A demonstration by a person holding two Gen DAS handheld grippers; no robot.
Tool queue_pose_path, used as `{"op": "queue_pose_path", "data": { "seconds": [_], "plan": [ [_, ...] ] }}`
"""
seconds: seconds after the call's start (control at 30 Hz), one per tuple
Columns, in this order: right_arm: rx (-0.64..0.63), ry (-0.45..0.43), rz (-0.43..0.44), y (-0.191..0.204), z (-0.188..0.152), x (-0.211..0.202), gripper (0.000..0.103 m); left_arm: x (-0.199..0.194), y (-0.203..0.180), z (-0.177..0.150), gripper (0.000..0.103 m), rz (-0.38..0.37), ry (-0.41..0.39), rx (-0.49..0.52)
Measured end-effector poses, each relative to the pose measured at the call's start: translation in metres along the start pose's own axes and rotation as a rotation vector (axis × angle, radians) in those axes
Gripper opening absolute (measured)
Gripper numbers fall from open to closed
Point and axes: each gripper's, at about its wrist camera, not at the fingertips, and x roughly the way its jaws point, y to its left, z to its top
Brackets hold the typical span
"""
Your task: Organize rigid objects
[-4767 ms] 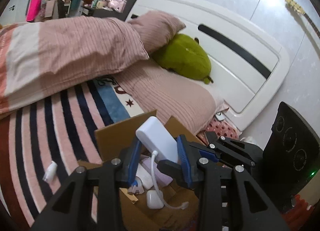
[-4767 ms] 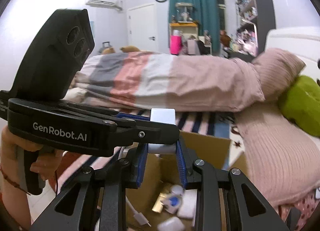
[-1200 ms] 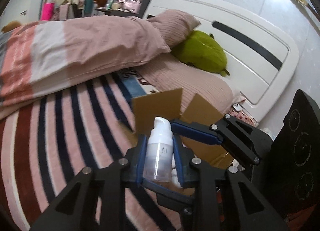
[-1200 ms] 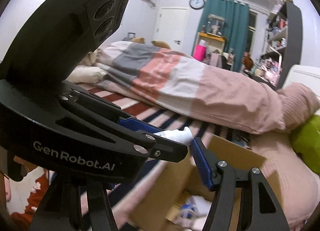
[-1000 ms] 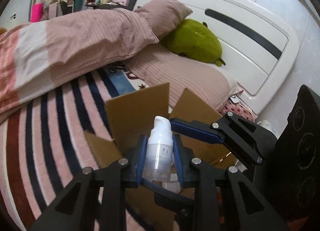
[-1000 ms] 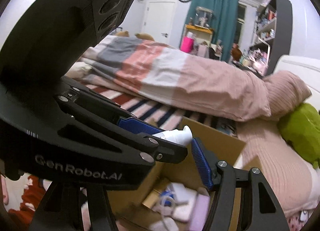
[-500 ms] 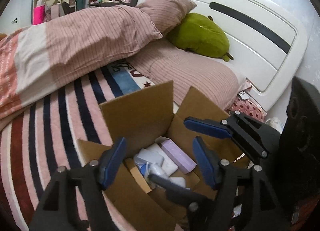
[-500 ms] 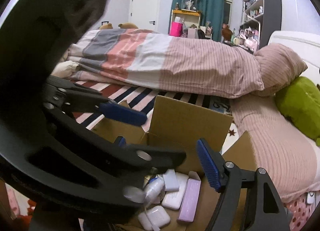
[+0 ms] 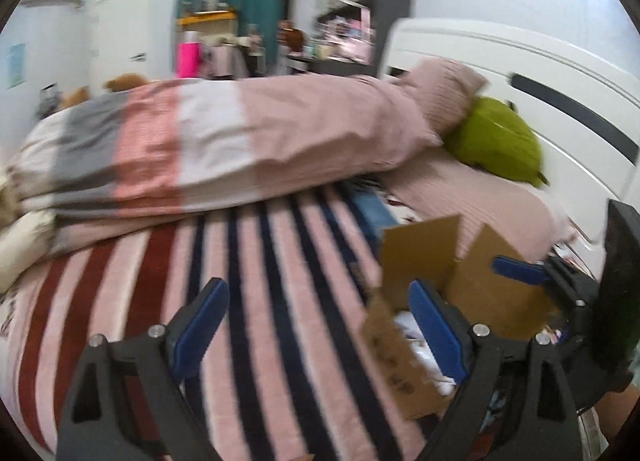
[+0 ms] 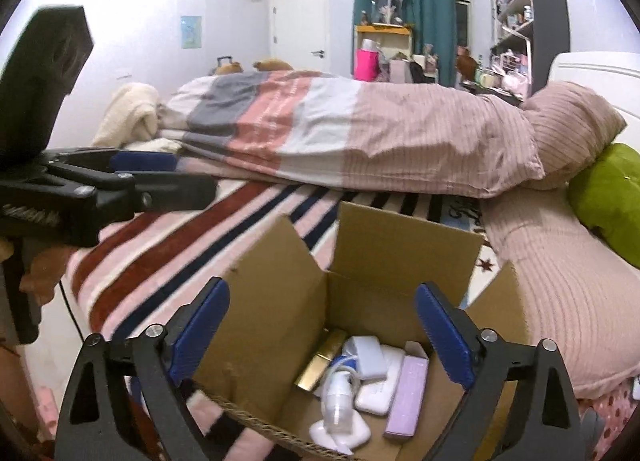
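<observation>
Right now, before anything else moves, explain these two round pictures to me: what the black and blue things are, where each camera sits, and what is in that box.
No robot here: a person carries a hand-held gripper in each hand, each with a fisheye camera looking along two blue-padded fingers. The left camera shows the left hand-held gripper open and empty above a striped blanket. The right camera shows the right hand-held gripper, also open and empty, above an open cardboard box on the bed. In the box lie a small white pump bottle, a lilac carton, a gold item and white cases. Neither gripper holds anything.
</observation>
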Motion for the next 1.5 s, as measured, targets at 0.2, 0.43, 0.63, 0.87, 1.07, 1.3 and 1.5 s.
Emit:
{"op": "queue_pose_path", "data": {
  "seconds": [0.2, 0.43, 0.63, 0.87, 1.07, 1.3, 1.5],
  "plan": [
    [0.014, -0.070, 0.055, 0.006, 0.004, -0.010, 0.100, -0.020, 0.040, -0.015, 0.089, 0.082, -0.030, -0.083],
    [0.060, -0.056, 0.117, 0.008, 0.011, -0.010, 0.100, -0.024, 0.060, -0.024, 0.090, 0.127, -0.031, -0.122],
    [0.049, -0.044, 0.107, 0.013, 0.013, -0.007, 0.100, -0.026, 0.059, -0.026, 0.090, 0.133, -0.027, -0.115],
    [0.057, -0.040, 0.107, 0.014, 0.012, -0.006, 0.100, -0.024, 0.059, -0.028, 0.090, 0.138, -0.021, -0.118],
    [0.065, -0.037, 0.104, 0.011, 0.010, -0.005, 0.100, -0.023, 0.059, -0.030, 0.090, 0.145, -0.015, -0.120],
    [0.066, -0.037, 0.103, 0.009, 0.010, -0.004, 0.100, -0.022, 0.059, -0.030, 0.090, 0.156, -0.010, -0.115],
    [0.077, -0.034, 0.098, 0.009, 0.007, -0.004, 0.100, -0.022, 0.059, -0.030, 0.090, 0.155, -0.011, -0.114]
  ]
}}
